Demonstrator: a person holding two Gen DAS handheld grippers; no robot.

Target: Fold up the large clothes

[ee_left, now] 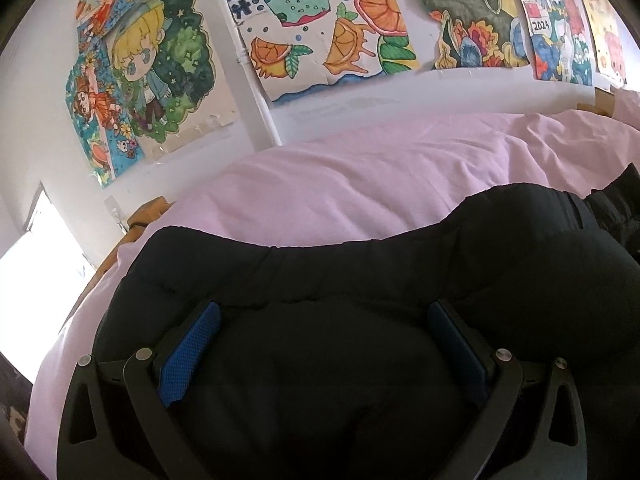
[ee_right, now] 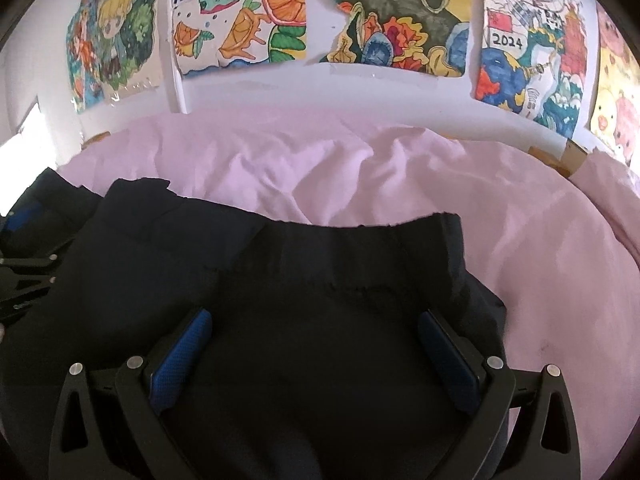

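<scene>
Spreading wide, the left gripper [ee_left: 324, 320] hovered low over a black garment [ee_left: 360, 272], its jaws apart with dark cloth bulging between the blue, finely dimpled pads [ee_left: 192, 354]; whether they pressed the cloth could not be told. The right gripper [ee_right: 316, 328] was the same: jaws apart, textured blue pads [ee_right: 182, 356] either side of a dark padded fold. At the left edge of the right view a bit of the left gripper showed.

The garment [ee_right: 320, 280] lay on a pink sheet [ee_right: 320, 160], puffy and quilted, with stitched seams and a gathered hem along its far edge. Its cloth looked matte and smooth. The sheet [ee_left: 380, 168] was soft, creased and rumpled, spread over a bed with a wooden frame [ee_right: 560, 156] showing at the corners.

Beyond, hand-coloured drawings [ee_left: 332, 28] were taped to a white wall [ee_left: 36, 80]. One, with orange slices and a cup, bore blue Chinese characters, "果汁". Another [ee_right: 528, 48], with a dragon and a red flag, read "2024". Another showed a blond cartoon child [ee_left: 152, 72]. A bright window [ee_left: 36, 256] stood at the far left.
</scene>
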